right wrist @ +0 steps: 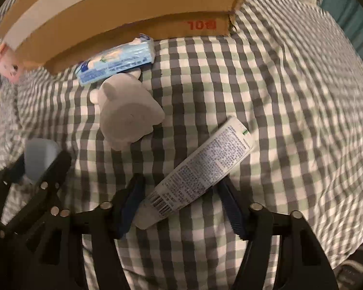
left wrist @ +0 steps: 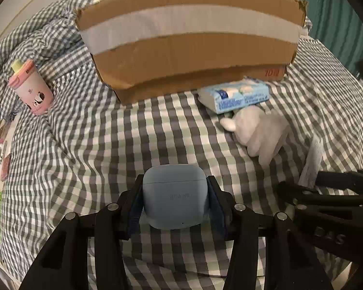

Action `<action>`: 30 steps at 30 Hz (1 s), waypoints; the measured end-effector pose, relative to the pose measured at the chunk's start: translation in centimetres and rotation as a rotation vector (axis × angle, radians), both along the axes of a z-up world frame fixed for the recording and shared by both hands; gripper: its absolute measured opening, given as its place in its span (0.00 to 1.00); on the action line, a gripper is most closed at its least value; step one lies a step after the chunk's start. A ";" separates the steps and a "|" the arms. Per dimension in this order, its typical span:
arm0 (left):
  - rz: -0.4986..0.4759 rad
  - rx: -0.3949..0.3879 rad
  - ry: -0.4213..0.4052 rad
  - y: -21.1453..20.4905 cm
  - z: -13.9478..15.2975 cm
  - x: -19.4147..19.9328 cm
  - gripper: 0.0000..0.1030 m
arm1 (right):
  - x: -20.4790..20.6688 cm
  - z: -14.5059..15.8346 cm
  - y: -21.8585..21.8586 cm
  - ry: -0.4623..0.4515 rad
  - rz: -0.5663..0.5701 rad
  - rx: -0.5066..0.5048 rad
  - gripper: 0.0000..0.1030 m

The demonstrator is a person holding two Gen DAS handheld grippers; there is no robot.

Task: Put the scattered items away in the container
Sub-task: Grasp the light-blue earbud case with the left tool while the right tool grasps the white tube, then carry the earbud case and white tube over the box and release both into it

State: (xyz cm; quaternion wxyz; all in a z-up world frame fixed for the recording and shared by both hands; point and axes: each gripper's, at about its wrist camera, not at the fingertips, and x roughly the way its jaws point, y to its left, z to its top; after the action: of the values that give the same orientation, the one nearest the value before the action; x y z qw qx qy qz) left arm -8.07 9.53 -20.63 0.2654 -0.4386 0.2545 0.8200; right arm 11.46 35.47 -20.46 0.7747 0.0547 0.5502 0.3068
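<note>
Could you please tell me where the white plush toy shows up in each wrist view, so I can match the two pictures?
Left wrist view: the white plush toy lies right of centre, just below the blue tissue pack.
Right wrist view: the toy lies left of centre, again just below the tissue pack.
Shared landmark: the cardboard box directly behind the tissue pack.

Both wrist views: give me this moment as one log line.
left gripper: shut on earbud case | right gripper: around tube, closure unclear | cardboard box: ahead | tissue pack, plush toy: on bed
</note>
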 end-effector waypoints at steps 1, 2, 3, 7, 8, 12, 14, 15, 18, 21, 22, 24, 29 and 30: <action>0.000 -0.002 -0.002 0.0 -0.1 0.0 0.49 | -0.2 0.2 -0.2 -0.021 -0.002 -0.010 0.38; 0.001 -0.004 -0.006 0.0 -0.2 -0.1 0.49 | -0.4 0.3 -0.5 -0.026 -0.003 -0.002 0.29; 0.003 -0.007 -0.008 -0.1 -0.2 -0.2 0.49 | -0.5 0.5 -0.9 -0.027 -0.004 0.011 0.25; 0.011 -0.005 -0.005 -0.2 -0.1 -0.3 0.49 | -1.3 1.7 -3.3 -0.061 -0.022 0.066 0.24; 0.011 -0.002 -0.005 -0.2 0.0 -0.3 0.49 | -1.5 2.1 -3.8 -0.077 -0.022 0.072 0.24; 0.012 0.009 0.005 -0.4 0.7 0.0 0.49 | -2.4 3.9 -5.1 -0.109 -0.036 0.099 0.24; 0.011 0.017 0.010 -0.6 1.2 0.2 0.49 | -2.3 4.3 -5.4 -0.115 -0.042 0.104 0.24; 0.012 0.022 0.013 -0.7 1.5 0.3 0.49 | -2.6 4.3 -5.5 -0.115 -0.046 0.108 0.24; 0.013 0.032 0.021 -1.0 2.1 0.5 0.49 | -2.3 4.9 -5.5 -0.114 -0.039 0.111 0.24; 0.025 0.040 0.028 -1.3 2.6 0.6 0.49 | -2.6 5.6 -5.3 -0.118 -0.012 0.105 0.24; 0.029 0.043 0.028 -1.4 2.7 0.6 0.49 | -2.9 5.6 -5.5 -0.123 -0.016 0.106 0.24; 0.036 0.046 0.027 -1.6 2.8 0.6 0.49 | -3.2 5.9 -5.8 -0.130 -0.015 0.111 0.24; 0.037 0.053 0.027 -2.0 3.3 0.8 0.49 | -3.6 7.0 -6.5 -0.150 -0.014 0.125 0.24; 0.039 0.056 0.028 -2.0 3.6 0.8 0.49 | -3.6 7.3 -6.7 -0.154 -0.016 0.131 0.24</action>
State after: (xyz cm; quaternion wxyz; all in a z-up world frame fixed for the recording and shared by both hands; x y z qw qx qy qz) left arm -7.31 7.51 -17.08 0.2579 -0.4245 0.2267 0.8378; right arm 7.87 28.73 -13.19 0.8119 0.0857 0.4672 0.3393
